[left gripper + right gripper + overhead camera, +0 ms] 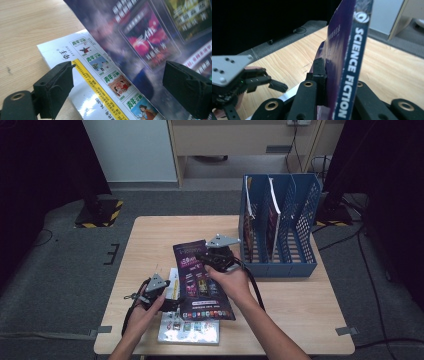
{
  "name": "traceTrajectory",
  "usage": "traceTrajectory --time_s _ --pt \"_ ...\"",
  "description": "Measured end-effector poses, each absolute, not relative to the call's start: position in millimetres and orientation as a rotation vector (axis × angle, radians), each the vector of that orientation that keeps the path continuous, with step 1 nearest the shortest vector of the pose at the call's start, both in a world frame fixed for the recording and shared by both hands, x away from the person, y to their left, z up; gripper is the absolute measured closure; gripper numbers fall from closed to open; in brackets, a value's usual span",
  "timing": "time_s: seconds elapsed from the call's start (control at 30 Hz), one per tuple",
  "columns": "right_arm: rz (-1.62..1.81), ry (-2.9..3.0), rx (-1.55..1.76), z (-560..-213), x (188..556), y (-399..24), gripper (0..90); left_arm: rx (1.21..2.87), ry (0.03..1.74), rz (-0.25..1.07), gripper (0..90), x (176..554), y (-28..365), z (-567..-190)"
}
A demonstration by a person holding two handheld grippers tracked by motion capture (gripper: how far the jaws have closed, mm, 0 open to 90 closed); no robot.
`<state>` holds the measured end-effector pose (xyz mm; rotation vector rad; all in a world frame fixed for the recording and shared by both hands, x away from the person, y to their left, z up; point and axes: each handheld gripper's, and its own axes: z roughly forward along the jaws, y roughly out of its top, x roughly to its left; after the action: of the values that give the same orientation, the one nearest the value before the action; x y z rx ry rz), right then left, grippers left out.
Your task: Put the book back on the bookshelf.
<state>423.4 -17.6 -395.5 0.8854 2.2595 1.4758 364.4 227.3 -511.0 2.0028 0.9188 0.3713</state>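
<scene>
My right gripper (pixel 212 257) is shut on the near end of a purple magazine (pixel 200 280), holding it tilted above the wooden table (pixel 150 240). In the right gripper view its spine (pixel 354 50) reads "SCIENCE FICTION" and stands upright between the pads (pixel 319 67) of my right gripper (pixel 334 72). My left gripper (pixel 171 302) rests low at the front left, open, beside a white magazine (pixel 187 330) that lies flat. In the left gripper view the jaws of my left gripper (pixel 120 68) stand wide apart over the white cover (pixel 100 65), with the purple magazine (pixel 150 32) blurred above it.
A blue three-slot file rack (pixel 300 220) stands at the table's back right, with magazines upright in its left slots. Bare wood lies at the back left. The other hand's gripper (pixel 272 81) shows at the left of the right gripper view.
</scene>
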Motion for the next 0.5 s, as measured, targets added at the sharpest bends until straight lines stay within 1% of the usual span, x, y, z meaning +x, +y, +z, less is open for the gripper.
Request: traceTrajectory --time_s 0.3,0.37,0.5 --pt "1.498 2.243 0.817 -383.8 419.4 -15.7 83.7 2.03 0.889 0.331 12.3 364.0 218.9 -514.3" --pt "1.503 2.241 0.813 -382.2 419.4 -15.4 83.8 2.032 0.878 0.312 14.7 363.7 216.5 -515.3" --pt "1.519 2.233 0.806 -379.1 419.3 -15.4 83.8 2.037 0.871 0.306 16.4 363.5 214.5 -515.7"
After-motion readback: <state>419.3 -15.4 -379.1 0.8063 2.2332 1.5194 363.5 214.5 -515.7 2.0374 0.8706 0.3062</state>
